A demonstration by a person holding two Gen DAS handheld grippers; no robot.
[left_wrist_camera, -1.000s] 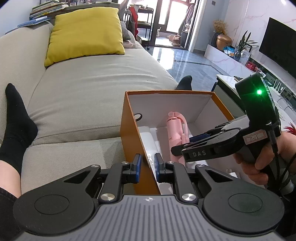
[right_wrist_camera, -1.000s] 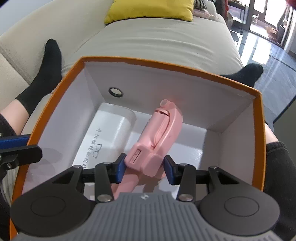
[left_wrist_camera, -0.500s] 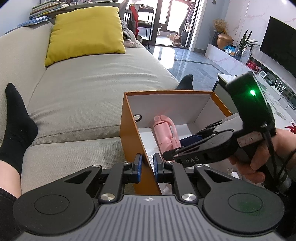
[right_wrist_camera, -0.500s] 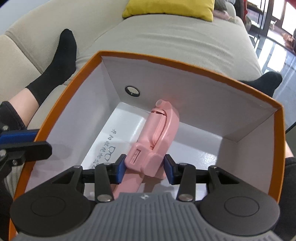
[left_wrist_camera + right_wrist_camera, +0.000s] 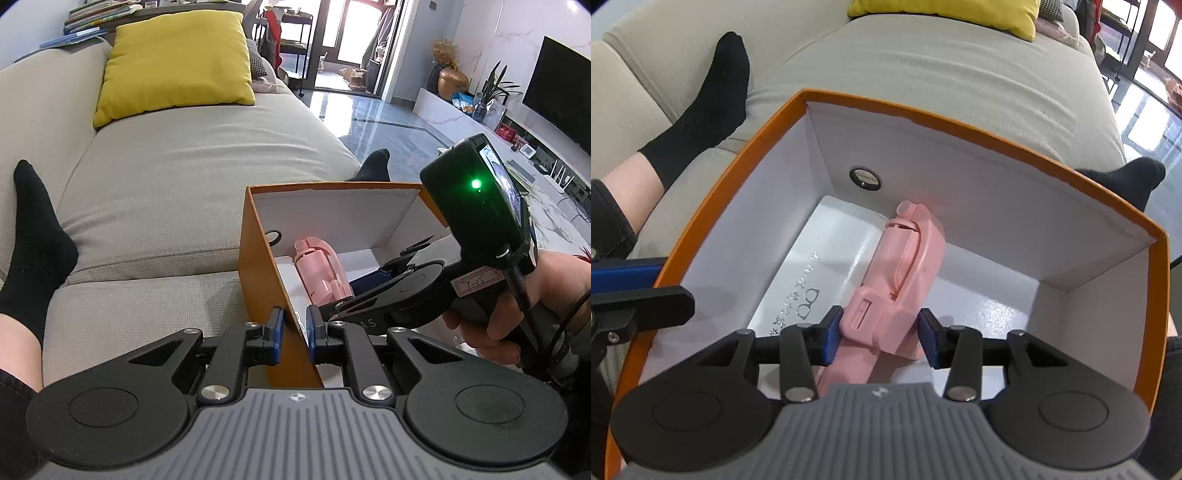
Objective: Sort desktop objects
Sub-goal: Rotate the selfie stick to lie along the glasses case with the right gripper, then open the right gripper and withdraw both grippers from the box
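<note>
Now | pink plastic folding gadget (image 5: 901,280) has swung leftward inside orange cardboard box (image 5: 997,138), over white case (image 5: 827,254) | my right gripper (image 5: 881,334) clamps it half-open; left gripper (image 5: 294,334) pinches box wall | release comes next, I judge.

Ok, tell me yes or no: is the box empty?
No: in the right wrist view the orange box holds a pink gadget and a white case lying beneath it.

Left hand-held gripper (image 5: 294,328): black linkage, blue pads, silver screws, ribbed grey body. Right hand-held gripper (image 5: 364,286): green LED, black cable. Black socks (image 5: 35,236).
</note>
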